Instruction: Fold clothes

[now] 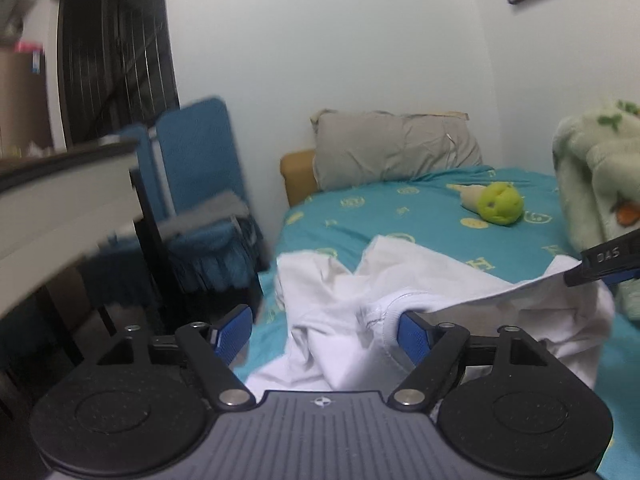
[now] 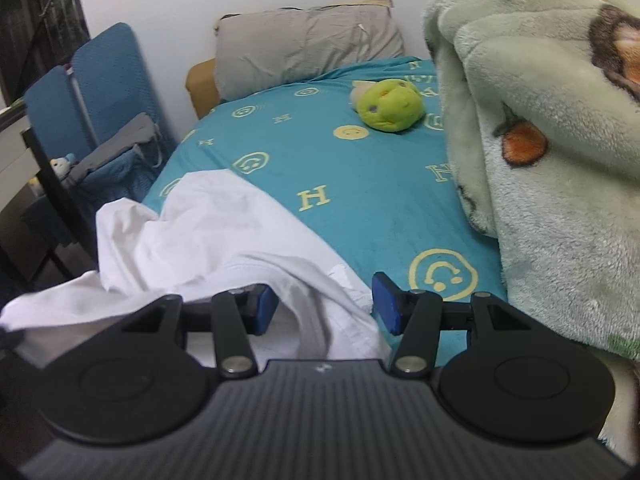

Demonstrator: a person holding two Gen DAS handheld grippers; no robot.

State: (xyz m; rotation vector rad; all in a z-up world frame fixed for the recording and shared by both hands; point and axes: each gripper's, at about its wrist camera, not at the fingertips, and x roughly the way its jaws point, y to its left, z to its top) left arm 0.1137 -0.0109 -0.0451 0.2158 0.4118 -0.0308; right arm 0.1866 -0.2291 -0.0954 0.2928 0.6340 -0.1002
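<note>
A crumpled white T-shirt (image 1: 420, 296) lies on the near part of a bed with a teal sheet (image 1: 400, 208). My left gripper (image 1: 324, 332) is open, its blue pads spread wide, with the shirt's collar bunched between them. My right gripper (image 2: 324, 306) is open over the shirt (image 2: 208, 232), with a fold of white cloth between its pads. In the left wrist view the right gripper's fingers (image 1: 612, 260) show at the right edge, touching a corner of the shirt.
A green plush toy (image 2: 390, 106) lies mid-bed and a grey pillow (image 2: 308, 44) at the head. A bulky pale green fleece blanket (image 2: 552, 140) is piled on the right. A blue chair (image 1: 200, 200) and a white desk (image 1: 60, 208) stand left of the bed.
</note>
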